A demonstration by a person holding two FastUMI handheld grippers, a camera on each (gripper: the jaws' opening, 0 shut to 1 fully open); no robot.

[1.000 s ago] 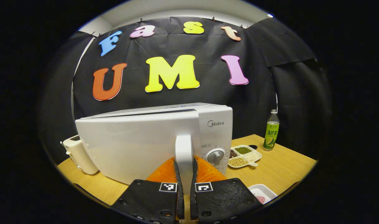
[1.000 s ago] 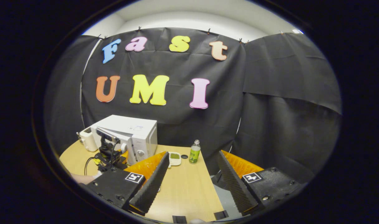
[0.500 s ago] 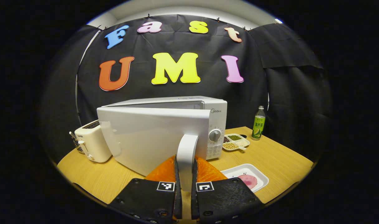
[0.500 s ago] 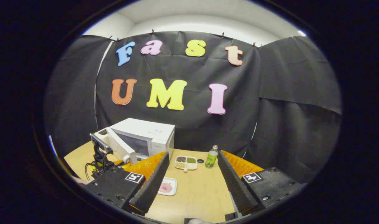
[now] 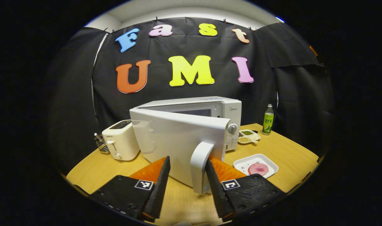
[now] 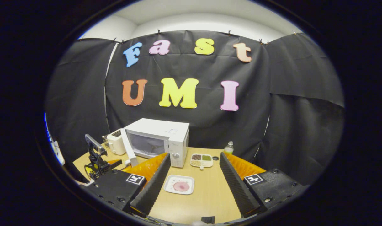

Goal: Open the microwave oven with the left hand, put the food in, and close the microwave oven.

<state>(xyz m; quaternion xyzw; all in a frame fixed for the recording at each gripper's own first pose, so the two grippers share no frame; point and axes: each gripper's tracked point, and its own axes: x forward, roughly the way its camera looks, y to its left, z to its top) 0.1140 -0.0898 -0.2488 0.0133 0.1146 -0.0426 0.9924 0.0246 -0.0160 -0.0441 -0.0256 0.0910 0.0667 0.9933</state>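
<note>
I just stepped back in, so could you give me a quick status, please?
Both grippers open. Left gripper straddles door handle; microwave door open. Food tray waits.

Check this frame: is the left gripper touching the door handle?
Apart. In the left gripper view the left gripper is open, and gaps show between the door handle and each finger.

white microwave, door open

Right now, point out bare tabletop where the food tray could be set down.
Free: the near strip of table between white tray and the front edge, and right of the tray. Crowded: left, where microwave, its open door, toaster and left gripper cluster.
</note>
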